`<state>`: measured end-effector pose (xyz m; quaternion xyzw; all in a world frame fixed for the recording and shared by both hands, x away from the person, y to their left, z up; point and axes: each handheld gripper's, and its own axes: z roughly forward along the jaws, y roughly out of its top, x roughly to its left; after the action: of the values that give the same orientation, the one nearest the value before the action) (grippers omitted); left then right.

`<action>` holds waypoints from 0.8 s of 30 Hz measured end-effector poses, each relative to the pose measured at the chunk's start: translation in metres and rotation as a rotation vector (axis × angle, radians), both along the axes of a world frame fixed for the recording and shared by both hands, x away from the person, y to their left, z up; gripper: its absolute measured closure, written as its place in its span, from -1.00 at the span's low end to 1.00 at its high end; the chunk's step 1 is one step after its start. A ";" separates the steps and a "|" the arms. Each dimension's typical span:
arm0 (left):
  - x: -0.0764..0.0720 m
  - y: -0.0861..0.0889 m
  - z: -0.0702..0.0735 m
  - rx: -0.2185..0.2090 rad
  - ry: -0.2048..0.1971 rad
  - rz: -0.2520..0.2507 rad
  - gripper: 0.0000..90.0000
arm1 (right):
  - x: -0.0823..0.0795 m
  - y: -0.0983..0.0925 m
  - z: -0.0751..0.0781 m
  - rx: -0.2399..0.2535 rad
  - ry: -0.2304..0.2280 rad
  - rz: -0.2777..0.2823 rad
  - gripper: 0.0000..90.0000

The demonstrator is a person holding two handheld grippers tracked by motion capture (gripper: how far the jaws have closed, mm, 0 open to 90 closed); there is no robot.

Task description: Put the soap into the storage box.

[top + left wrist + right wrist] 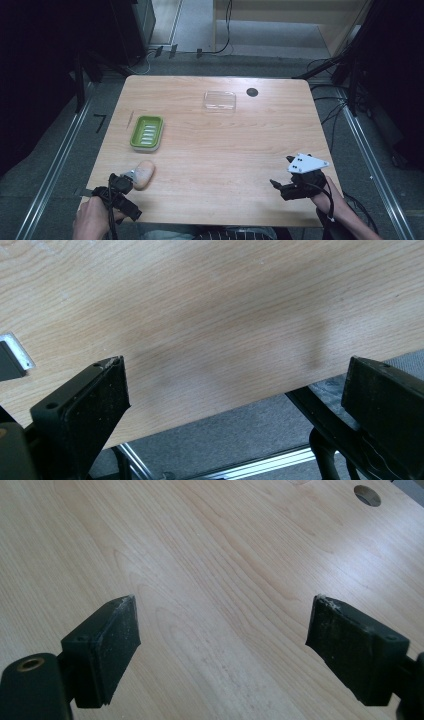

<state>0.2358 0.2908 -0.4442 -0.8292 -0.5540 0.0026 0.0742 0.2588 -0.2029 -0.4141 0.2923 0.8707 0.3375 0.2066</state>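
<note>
Both claws are just hanging out near the bottom of the frame. The left claw [131, 176], lower left, has its jaws spread wide over the tabletop [220, 150] edge, nothing between them. A tan soap bar [144, 174] sits right beside it, maybe touching, hard to tell. The right claw [278, 186], lower right, is spread wide too, holding nothing. The green soap dish [147, 132] sits further up on the left.
</note>
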 end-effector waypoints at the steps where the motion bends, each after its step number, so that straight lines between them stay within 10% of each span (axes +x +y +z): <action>1: 0.000 0.000 0.000 0.000 0.001 0.000 -1.00 | 0.000 0.000 0.000 0.000 -0.003 0.000 -0.70; 24: 0.007 -0.002 0.008 -0.054 -0.037 -0.005 -1.00 | -0.001 0.002 0.001 -0.012 -0.006 0.004 -0.70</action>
<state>0.2430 0.2892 -0.4363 -0.8323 -0.5528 0.0018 0.0417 0.2579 -0.2007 -0.4136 0.2882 0.8725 0.3338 0.2102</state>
